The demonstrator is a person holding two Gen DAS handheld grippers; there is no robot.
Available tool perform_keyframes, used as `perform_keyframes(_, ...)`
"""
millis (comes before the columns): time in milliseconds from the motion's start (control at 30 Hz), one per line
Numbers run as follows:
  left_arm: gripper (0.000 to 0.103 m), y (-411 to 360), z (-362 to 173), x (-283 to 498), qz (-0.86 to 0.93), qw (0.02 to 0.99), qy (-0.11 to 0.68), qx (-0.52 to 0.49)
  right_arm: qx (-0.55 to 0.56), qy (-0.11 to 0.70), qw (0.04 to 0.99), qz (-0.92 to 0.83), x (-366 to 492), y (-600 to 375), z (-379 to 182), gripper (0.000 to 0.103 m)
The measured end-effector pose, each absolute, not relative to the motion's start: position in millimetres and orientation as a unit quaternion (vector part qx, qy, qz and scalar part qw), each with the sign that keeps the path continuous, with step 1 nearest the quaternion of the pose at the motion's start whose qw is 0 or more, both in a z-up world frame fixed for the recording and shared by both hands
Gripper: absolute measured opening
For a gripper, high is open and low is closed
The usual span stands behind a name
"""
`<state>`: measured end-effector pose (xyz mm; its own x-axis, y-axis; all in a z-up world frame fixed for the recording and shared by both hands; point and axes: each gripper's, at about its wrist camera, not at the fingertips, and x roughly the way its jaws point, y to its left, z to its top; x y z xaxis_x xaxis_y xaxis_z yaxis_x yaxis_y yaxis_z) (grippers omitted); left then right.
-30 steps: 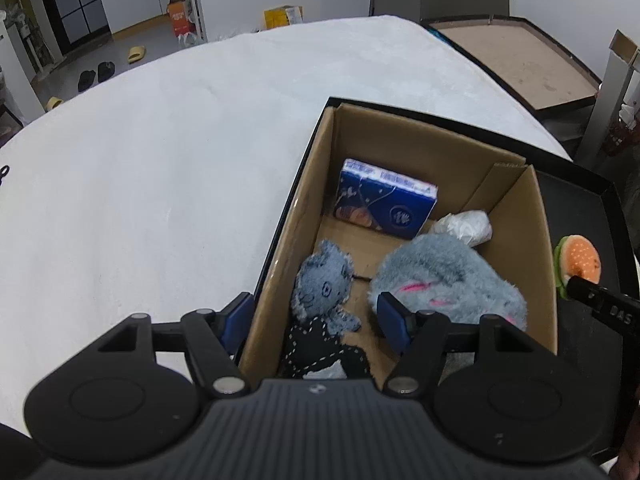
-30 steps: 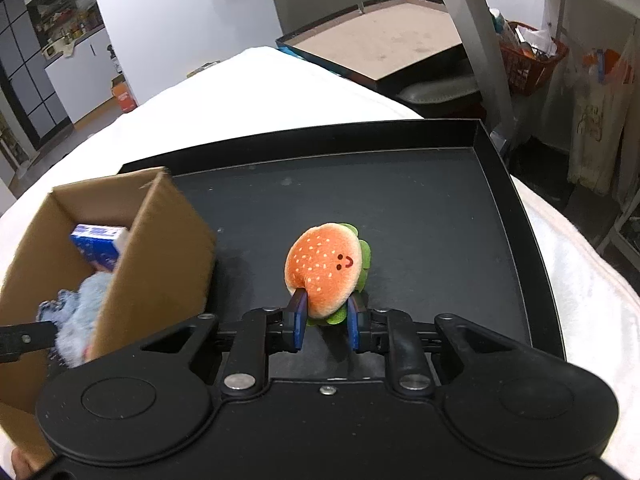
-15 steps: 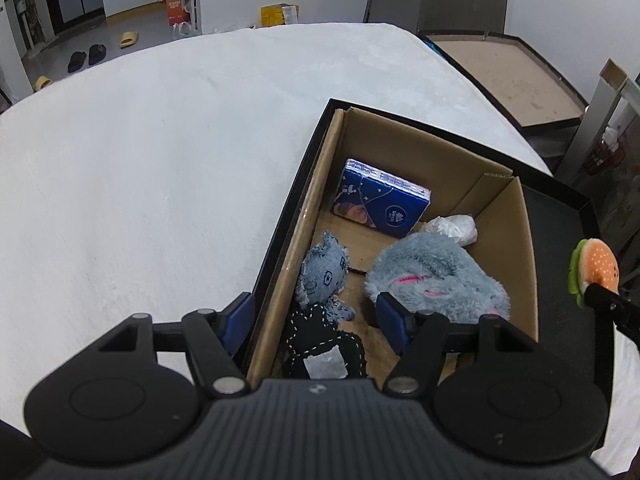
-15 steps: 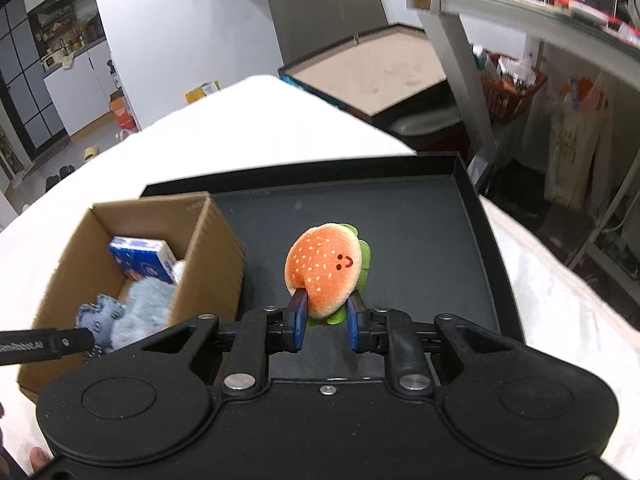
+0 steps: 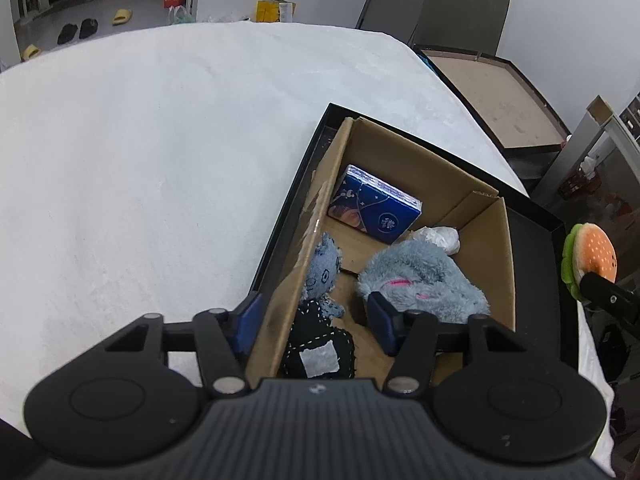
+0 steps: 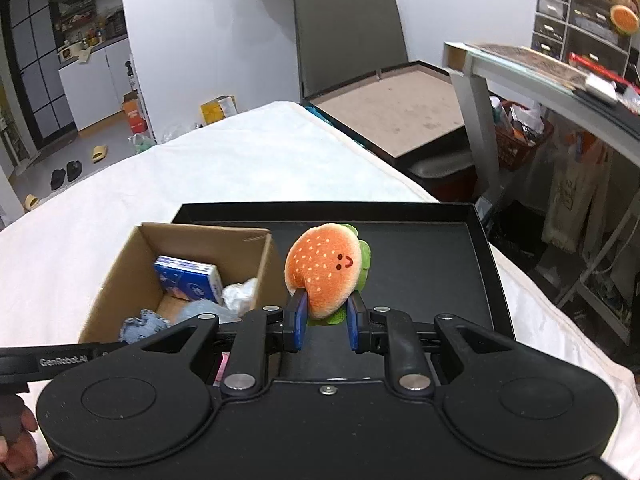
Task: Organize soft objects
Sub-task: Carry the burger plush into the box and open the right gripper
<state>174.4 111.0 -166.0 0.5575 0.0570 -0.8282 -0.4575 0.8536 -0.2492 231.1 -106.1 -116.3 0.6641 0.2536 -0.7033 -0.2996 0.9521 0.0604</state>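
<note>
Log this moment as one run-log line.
right gripper: shut on burger plush, above black tray | left gripper: closing, astride cardboard box wall | next: burger into box

Two wrist fisheyes, both looking steeply down along their own fingers at one bed-top scene.

The left wrist view sits close over the cardboard box (image 5: 492, 264), which fills the lower centre and right of the frame, with the white cover (image 5: 160, 152) spreading across the left. The right wrist view looks from higher and further back, with the black tray (image 6: 420, 264) at centre and the box at lower left. Both share the box, the tray, and the burger plush (image 6: 326, 270), seen at the right edge of the left view.
</note>
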Motion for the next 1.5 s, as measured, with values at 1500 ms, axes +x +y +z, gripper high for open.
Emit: perform_keyframes(1500, 0.025, 128.9, -167.8, 164.7, 0.144, 0.846, 0.453, -0.244, -0.042, 0.38, 0.901, 0.203, 200.1, -46.3, -91.8, 0.033)
